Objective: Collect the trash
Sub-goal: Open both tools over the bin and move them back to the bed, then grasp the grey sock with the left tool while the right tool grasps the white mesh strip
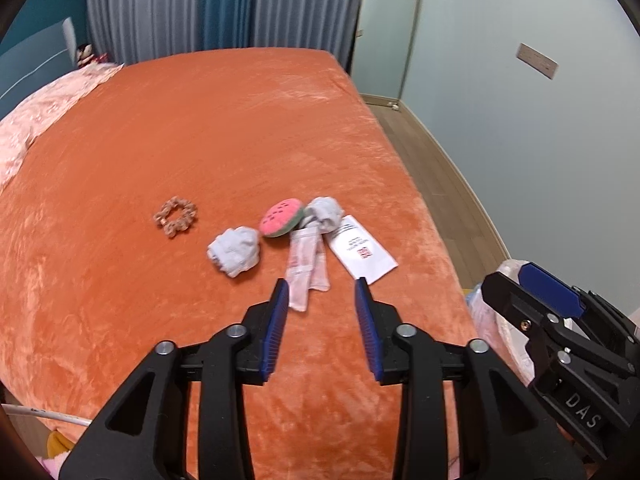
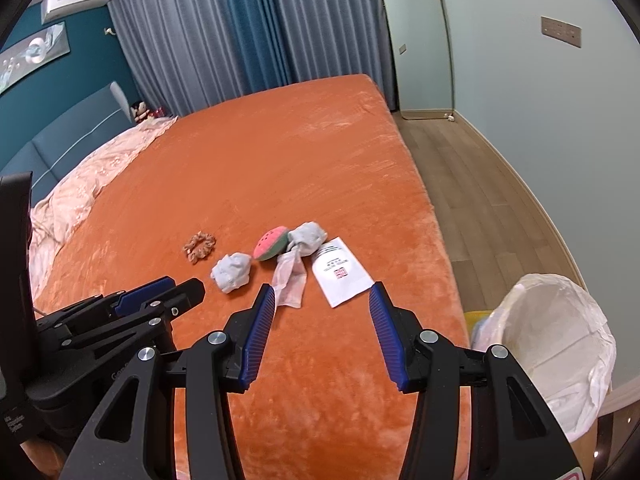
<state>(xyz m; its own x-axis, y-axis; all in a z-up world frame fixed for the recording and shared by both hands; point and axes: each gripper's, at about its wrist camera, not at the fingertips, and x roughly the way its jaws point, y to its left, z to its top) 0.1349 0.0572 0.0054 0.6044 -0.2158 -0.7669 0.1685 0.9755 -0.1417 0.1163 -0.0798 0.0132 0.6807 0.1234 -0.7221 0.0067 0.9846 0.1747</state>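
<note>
Orange plush bedspread [image 2: 280, 184] nearest; left gripper [image 1: 322, 286] and right gripper [image 2: 320, 292] hover partly open, both empty. Beyond: clear wrapper [image 2: 290, 280], white packet [image 2: 340, 274], crumpled tissue [image 2: 232, 272]. Risk: jaws snag plush, or grab watermelon toy [image 2: 270, 246], scrunchie [image 2: 199, 246]. Bin [image 2: 556, 344] near right.

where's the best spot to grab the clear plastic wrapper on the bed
Probably the near end of the clear plastic wrapper. It lies flat and long, pointing toward the grippers, while its far end is tucked against the grey tissue ball. Come down from above with the right gripper and pinch across its narrow width.
</note>
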